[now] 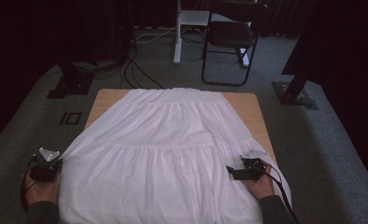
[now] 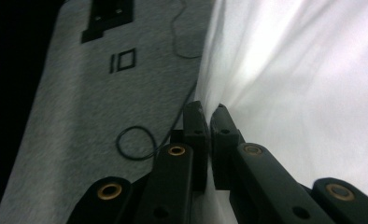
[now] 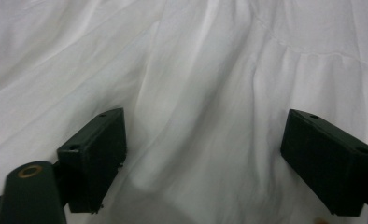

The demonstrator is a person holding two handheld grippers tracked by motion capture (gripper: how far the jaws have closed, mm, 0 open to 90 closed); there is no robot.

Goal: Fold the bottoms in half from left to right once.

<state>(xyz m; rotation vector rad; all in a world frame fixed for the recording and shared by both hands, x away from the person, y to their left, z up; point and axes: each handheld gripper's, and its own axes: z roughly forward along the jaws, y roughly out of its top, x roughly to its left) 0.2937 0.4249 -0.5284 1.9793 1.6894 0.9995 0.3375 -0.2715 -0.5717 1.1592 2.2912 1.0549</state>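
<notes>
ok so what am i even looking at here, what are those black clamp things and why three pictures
A person sits at a wooden table and holds a hand tool with two black jaws in each hand. The wide picture comes from a camera above the table. The other two come from small cameras riding on the tools, looking along their jaws. A white tiered skirt lies spread over the table. The left gripper is shut on the skirt's side edge, seen at the left of the wide picture. The right gripper rests over the cloth on the opposite side with its jaws wide apart, pinching nothing.

Skirt (image 1: 168, 140) on table (image 1: 254, 109); chair (image 1: 231, 35) behind, on floor (image 1: 331, 154).
</notes>
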